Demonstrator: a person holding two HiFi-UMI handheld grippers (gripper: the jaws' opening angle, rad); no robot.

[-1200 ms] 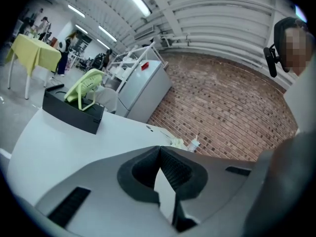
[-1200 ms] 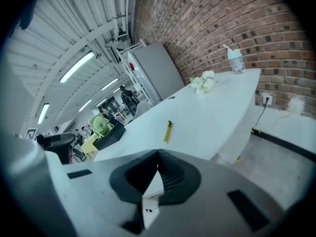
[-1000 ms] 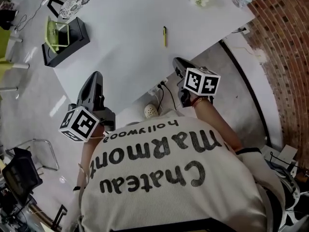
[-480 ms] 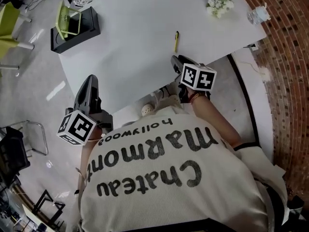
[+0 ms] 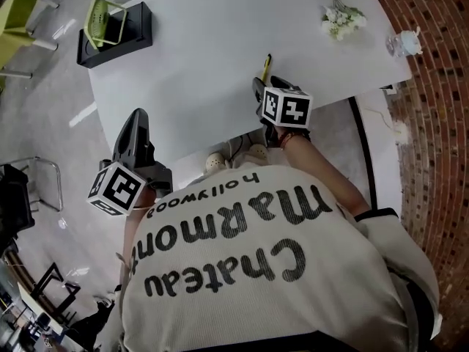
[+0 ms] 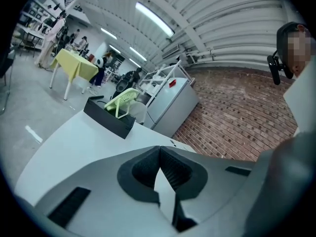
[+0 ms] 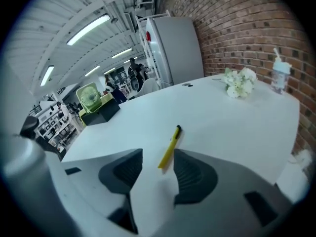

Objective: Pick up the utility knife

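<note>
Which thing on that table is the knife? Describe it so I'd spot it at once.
Start at the big white table. Near its front edge lies the knife, just beyond the right gripper, whose opening jaws are not yet around it. It is a thin yellow stick with a black tip, unlike the white flowers and clear bottle farther off.

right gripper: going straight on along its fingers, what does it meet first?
Likely the yellow utility knife on the white table: its near end shows between the opening fingers of the right gripper, untouched. Depth is unclear, so the table might come first.
</note>
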